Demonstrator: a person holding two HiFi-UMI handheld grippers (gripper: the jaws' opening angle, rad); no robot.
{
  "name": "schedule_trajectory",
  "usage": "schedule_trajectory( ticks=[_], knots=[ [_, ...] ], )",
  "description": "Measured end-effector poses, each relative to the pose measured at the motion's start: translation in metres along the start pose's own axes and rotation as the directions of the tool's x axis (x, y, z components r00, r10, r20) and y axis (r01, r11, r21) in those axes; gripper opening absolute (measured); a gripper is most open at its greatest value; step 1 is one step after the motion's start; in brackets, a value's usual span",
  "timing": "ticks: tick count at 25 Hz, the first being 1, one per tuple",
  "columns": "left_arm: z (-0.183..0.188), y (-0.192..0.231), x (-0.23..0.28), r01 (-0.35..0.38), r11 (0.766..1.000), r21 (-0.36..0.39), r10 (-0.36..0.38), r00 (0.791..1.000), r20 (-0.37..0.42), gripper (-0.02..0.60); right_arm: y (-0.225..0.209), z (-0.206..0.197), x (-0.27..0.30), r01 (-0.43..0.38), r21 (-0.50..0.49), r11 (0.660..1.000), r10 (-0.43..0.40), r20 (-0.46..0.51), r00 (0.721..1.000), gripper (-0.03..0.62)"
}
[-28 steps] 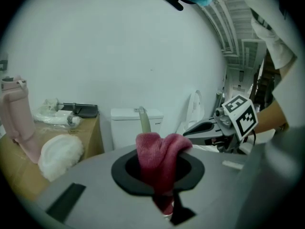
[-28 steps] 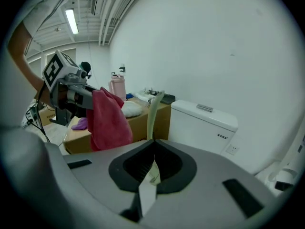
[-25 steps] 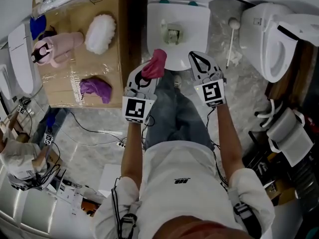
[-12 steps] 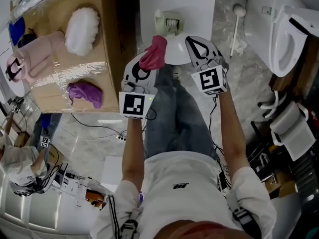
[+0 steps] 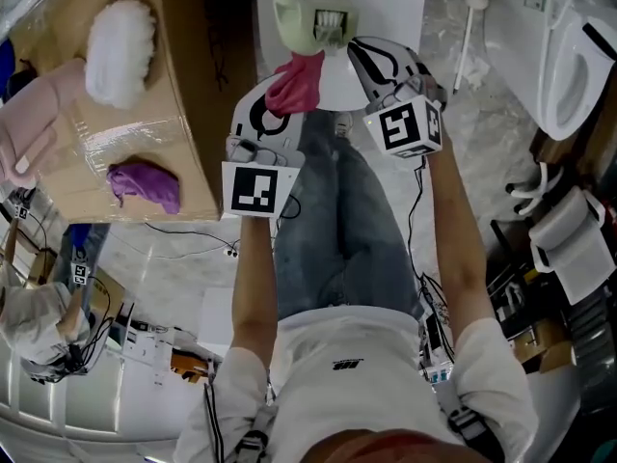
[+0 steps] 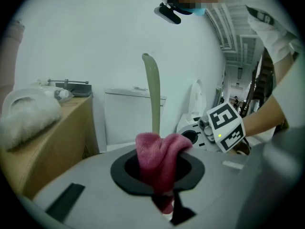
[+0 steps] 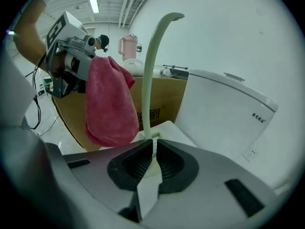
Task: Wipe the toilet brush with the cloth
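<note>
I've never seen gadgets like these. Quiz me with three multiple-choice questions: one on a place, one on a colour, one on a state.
1. Where does the purple rag lie? A on the cardboard box; B on the toilet seat; C on the floor.
2. What colour is the cloth in the left gripper? A blue; B pinkish red; C white.
3. The right gripper has its jaws: A wide apart; B shut on the toilet brush handle; C shut on the cloth.
Answers: 1A, the head view shows it on the box. 2B, both gripper views show that colour. 3B, its own view shows the handle pinched between them.
</note>
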State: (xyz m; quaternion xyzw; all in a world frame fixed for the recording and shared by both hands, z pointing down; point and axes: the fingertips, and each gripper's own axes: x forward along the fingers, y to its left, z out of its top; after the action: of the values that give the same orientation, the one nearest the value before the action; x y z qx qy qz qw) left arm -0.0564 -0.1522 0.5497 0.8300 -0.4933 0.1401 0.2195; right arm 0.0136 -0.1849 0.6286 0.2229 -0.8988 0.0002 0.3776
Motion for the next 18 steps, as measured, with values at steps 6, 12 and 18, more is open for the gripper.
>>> schedule_trajectory(
  ticks=[6,12,18],
  knots=[
    [-0.018,-0.002,0.015,0.017,1.000,-0.019,-0.017,1.000,0.003,0.064,0.006,-0.009,0.019,-0.024,-0.039,0.999,0.024,0.002,1.000,0.054],
    [-0.030,0.007,0.029,0.005,0.994,-0.107,-0.002,0.999,0.033,0.086,0.011,-0.014,0.037,-0.048,-0.088,0.995,0.049,0.002,0.999,0.067],
    [-0.032,0.004,0.044,0.038,0.989,-0.142,-0.029,0.998,0.061,0.126,0.012,-0.016,0.044,-0.063,-0.142,0.988,0.064,0.004,0.998,0.077]
  ],
)
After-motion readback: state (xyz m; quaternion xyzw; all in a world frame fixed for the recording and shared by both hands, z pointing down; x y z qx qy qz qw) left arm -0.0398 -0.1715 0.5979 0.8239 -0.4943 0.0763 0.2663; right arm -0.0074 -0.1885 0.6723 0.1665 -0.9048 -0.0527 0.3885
